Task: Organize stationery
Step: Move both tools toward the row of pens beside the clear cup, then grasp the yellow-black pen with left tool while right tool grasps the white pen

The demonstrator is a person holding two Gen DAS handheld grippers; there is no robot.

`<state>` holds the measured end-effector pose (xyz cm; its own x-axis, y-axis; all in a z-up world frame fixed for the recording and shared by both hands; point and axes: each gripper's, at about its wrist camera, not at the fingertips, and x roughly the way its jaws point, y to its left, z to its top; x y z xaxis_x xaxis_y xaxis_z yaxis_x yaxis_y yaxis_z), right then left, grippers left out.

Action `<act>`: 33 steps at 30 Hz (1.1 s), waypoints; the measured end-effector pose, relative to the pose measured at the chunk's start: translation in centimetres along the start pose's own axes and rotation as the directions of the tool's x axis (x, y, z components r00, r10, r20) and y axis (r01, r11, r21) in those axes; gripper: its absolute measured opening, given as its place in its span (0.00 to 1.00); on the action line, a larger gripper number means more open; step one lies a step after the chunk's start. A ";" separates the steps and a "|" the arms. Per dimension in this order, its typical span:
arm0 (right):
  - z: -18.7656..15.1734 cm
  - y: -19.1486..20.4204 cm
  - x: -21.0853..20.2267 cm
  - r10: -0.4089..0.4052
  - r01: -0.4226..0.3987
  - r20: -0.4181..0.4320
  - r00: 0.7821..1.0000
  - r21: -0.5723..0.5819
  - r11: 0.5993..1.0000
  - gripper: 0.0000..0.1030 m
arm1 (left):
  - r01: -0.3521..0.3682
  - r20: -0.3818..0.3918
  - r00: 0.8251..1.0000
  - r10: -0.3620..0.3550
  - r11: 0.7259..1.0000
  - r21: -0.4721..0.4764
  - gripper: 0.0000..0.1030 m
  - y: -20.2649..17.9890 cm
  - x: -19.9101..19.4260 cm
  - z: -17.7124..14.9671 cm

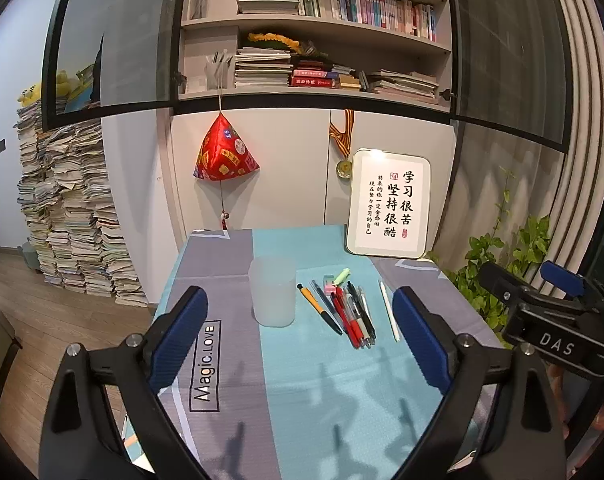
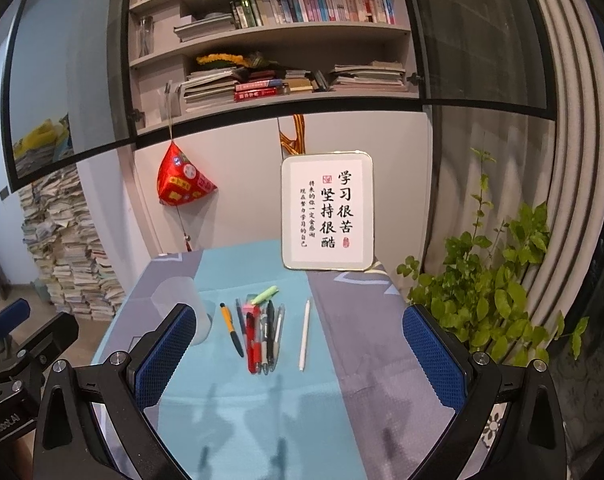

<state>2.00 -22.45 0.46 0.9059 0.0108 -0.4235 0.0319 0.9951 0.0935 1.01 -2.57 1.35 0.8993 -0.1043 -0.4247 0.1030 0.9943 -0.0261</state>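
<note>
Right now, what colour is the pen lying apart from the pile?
White pen; clearest in the right wrist view.

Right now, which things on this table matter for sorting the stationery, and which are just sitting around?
For the job:
frosted cup
cluster of pens
green highlighter
white pen, lying apart

Just around:
framed calligraphy sign
red hanging ornament
potted plant

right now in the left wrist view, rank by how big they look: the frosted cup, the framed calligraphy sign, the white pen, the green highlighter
1. framed calligraphy sign, though it stands farthest back
2. frosted cup
3. white pen, long but thin
4. green highlighter, smallest

Both grippers, left and right, hang open above the table.
</note>
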 end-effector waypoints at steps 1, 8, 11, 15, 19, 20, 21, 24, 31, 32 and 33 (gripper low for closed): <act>0.0 0.0 0.2 0.000 0.000 -0.004 1.000 -0.001 1.000 1.00 | 0.000 -0.003 1.000 0.000 1.000 -0.001 0.90 0.0 0.1 0.0; 0.0 -0.2 1.3 0.000 0.000 -0.023 1.000 0.000 1.000 1.00 | 0.001 -0.025 1.000 -0.001 1.000 -0.004 0.87 -0.2 1.3 -0.2; -0.1 -0.3 1.9 0.000 0.000 -0.031 1.000 0.000 1.000 1.00 | 0.001 -0.034 0.999 -0.001 1.000 -0.004 0.87 -0.3 1.9 -0.3; -0.1 -0.6 2.8 -0.002 0.003 -0.048 0.999 0.004 1.000 1.00 | 0.001 -0.047 0.999 -0.001 1.000 -0.001 0.86 -0.5 2.8 -0.4; -0.3 -0.9 4.1 -0.006 0.007 -0.071 0.997 0.010 1.000 1.00 | 0.000 -0.065 0.998 0.000 1.000 -0.001 0.86 -0.6 3.8 -0.5; -0.3 -1.1 4.4 -0.006 0.007 -0.076 0.997 0.011 1.000 1.00 | -0.001 -0.070 0.998 0.001 1.000 -0.001 0.86 -0.6 4.1 -0.5; -0.4 -1.1 4.8 -0.006 0.007 -0.082 0.997 0.011 1.000 1.00 | -0.001 -0.076 0.997 0.001 1.000 0.000 0.85 -0.7 4.4 -0.6; -0.5 -1.4 5.8 -0.008 0.010 -0.100 0.995 0.013 1.000 1.00 | -0.001 -0.098 0.995 0.002 1.000 0.005 0.82 -0.9 5.5 -0.6; -0.7 -2.3 8.8 -0.004 0.009 -0.160 0.987 0.032 0.999 1.00 | -0.001 -0.162 0.987 0.003 1.000 0.012 0.76 -1.1 8.7 -0.9; -0.8 -2.5 9.3 -0.006 0.012 -0.173 0.985 0.035 0.999 1.00 | -0.001 -0.176 0.984 0.003 1.000 0.011 0.74 -1.1 9.2 -1.0; -0.9 -2.6 9.9 -0.008 0.015 -0.188 0.982 0.037 0.999 1.00 | -0.001 -0.188 0.982 0.003 1.000 0.009 0.73 -1.1 9.8 -1.1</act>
<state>10.51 -24.86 -4.75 0.8102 0.0210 -0.5857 0.0611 0.9909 0.1200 9.20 -4.64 -3.76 0.8038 -0.0959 -0.5871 0.1060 0.9942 -0.0172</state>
